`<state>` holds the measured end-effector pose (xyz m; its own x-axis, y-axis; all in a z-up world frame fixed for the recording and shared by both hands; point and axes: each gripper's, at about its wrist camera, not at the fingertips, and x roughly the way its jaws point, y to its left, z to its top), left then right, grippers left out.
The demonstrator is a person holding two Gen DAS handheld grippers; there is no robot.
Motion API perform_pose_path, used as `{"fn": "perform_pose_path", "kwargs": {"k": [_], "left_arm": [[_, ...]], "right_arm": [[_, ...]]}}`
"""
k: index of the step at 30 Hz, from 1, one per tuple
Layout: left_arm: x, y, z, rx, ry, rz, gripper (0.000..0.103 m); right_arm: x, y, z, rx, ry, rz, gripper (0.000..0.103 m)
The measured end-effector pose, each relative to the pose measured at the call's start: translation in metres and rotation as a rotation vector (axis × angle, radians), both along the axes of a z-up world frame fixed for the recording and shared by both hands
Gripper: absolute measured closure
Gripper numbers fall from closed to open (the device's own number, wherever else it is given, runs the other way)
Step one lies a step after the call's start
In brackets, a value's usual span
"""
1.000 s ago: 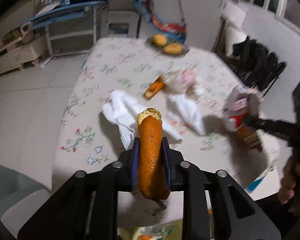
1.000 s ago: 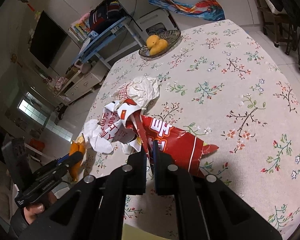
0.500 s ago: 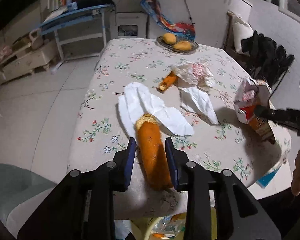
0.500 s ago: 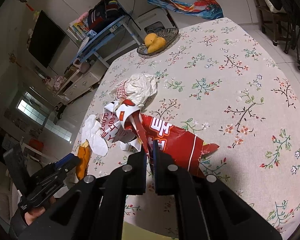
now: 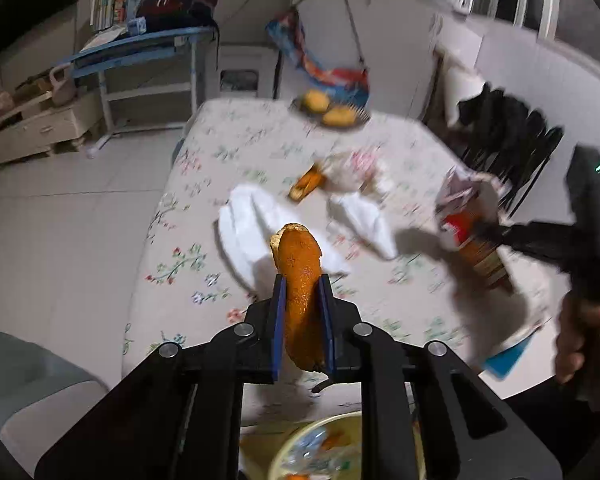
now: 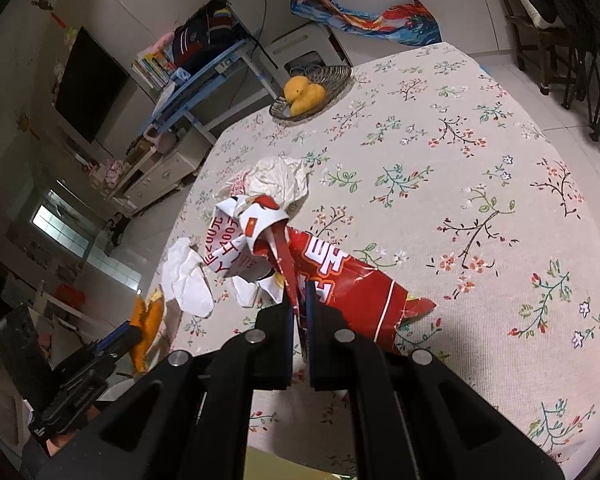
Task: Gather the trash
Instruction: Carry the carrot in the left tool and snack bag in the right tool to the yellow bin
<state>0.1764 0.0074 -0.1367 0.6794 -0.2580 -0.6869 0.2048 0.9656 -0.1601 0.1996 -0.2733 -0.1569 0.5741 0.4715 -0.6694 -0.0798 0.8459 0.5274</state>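
Observation:
A long piece of orange peel (image 5: 300, 256) sticks out forward between the blue pads of my left gripper (image 5: 302, 280), whose jaws are closing and pressing on it; the peel hangs above the table's near edge. My right gripper (image 6: 300, 292) is shut on the torn edge of a red snack bag (image 6: 340, 276), which lies on the floral tablecloth (image 6: 460, 160) with crumpled red-and-white printed paper (image 6: 236, 240) bunched at its top. From the right wrist view, the left gripper (image 6: 128, 330) and its peel (image 6: 148, 320) show at the lower left.
On the table lie two white tissues (image 5: 244, 220) (image 5: 364, 216), a smaller orange peel (image 5: 306, 186), a crumpled wrapper (image 6: 276, 176) and a basket of fruit (image 6: 312, 92). A yellow bin (image 5: 320, 452) holding trash sits below the near edge. Dark chairs (image 5: 512, 132) stand at the right.
The left jaws widened around the peel half a second ago and now press on it again, with the gripper a little higher. The right gripper and red bag have stayed put.

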Motion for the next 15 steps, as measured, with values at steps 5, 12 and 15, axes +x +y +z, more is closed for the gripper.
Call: {"fn": "perform_pose_path", "kwargs": {"k": [5,12,15], "left_arm": [[-0.007,-0.006,0.004,-0.007,-0.024,-0.016,0.088],[-0.014,-0.013,0.001,0.009,-0.015,-0.018,0.087],[-0.019,-0.014,0.002,0.01,-0.02,-0.019,0.087]], "right_arm": [[-0.008,-0.003,0.003,0.062,-0.016,-0.005,0.098],[-0.029,-0.004,0.009,0.133,-0.045,0.005,0.098],[-0.04,-0.002,0.011,0.156,-0.057,0.013,0.098]]}}
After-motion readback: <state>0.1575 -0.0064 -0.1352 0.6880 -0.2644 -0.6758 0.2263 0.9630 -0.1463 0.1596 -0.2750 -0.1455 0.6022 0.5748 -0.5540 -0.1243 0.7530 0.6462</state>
